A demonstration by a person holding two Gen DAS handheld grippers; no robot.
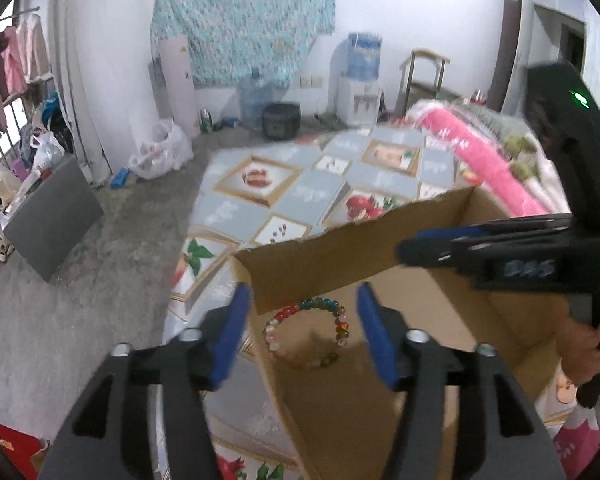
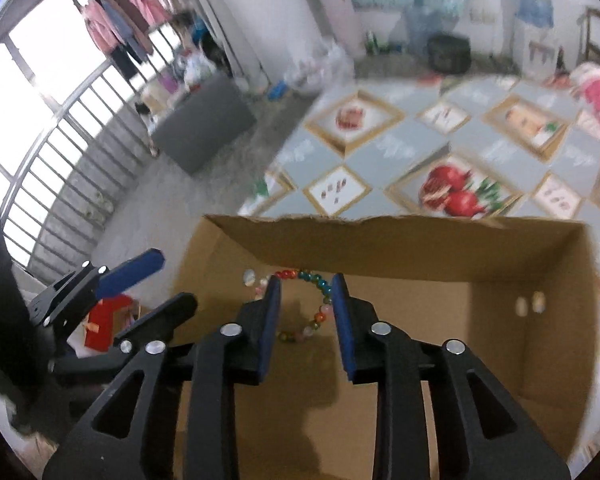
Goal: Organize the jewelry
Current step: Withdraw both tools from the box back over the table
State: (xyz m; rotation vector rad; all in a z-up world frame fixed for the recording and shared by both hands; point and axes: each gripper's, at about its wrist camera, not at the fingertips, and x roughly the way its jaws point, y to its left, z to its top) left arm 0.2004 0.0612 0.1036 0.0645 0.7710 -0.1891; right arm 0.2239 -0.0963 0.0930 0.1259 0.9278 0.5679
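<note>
My left gripper [image 1: 300, 304] and right gripper [image 2: 306, 292] both hang released above the beaded bracelet [image 1: 306, 332] lying ahead in the cardboard box [image 2: 540, 264].

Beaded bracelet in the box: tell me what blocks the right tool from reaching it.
Nothing visible does. The beaded bracelet lies loose on the floor of the cardboard box, whose top is open. The right tool hangs over it, jaws apart, with only air between. The left tool is also above the box, wide open.
</note>
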